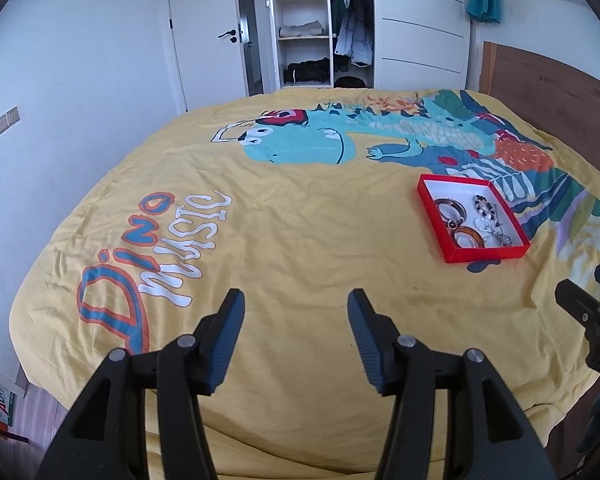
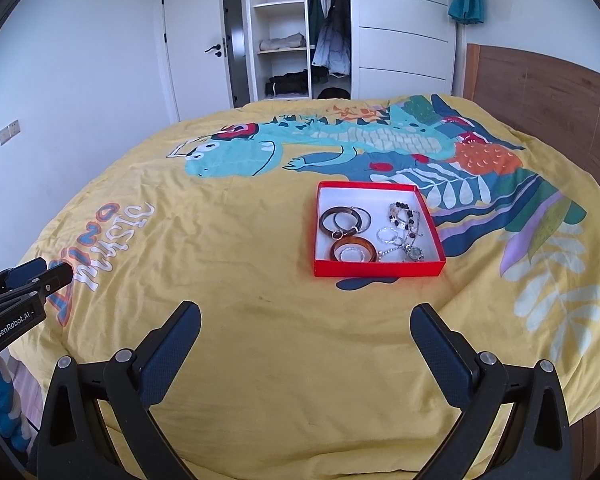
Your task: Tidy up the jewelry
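Observation:
A shallow red box (image 2: 380, 269) with a white inside lies on the yellow bedspread, ahead of the right gripper and a little to its right. In it lie dark and amber bangles (image 2: 340, 220), a beaded necklace (image 2: 405, 216), silver rings and a watch (image 2: 414, 254). The left wrist view has the same red box (image 1: 486, 254) far off to the right. My left gripper (image 1: 296, 304) is open over bare bedspread, nothing between its fingers. My right gripper (image 2: 305, 318) is open wider, also holding nothing. Both hover near the bed's front edge, well short of the box.
The yellow bedspread (image 2: 228, 240) carries a dinosaur print and lettering. A wooden headboard (image 2: 540, 92) runs along the right. Behind the bed stand a white door (image 2: 196, 48) and an open wardrobe (image 2: 300, 32) with clothes. Each gripper shows at the edge of the other's view.

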Demonstrator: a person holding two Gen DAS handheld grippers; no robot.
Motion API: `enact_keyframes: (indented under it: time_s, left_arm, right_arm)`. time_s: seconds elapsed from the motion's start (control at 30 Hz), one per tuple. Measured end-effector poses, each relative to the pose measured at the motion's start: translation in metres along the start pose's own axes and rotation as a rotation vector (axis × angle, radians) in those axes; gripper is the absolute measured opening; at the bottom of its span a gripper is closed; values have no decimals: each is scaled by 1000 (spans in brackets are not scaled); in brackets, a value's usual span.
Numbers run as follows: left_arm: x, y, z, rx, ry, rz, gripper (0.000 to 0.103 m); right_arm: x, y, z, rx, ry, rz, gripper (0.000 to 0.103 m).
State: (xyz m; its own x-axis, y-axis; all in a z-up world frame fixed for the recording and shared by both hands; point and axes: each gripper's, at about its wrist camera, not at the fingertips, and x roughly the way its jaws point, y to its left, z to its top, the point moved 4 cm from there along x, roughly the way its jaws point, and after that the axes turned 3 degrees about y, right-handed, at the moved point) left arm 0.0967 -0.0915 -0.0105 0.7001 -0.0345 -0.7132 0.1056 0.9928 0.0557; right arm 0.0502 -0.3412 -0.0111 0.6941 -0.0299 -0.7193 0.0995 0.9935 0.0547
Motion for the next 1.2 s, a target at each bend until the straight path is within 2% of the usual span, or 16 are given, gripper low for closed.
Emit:
enact_keyframes:
  time_s: [1.2]
  left_arm:
    - [31,0,-12,-10,63,-14,55]
  right_arm:
    - [26,-25,-13,18,64,-38,103]
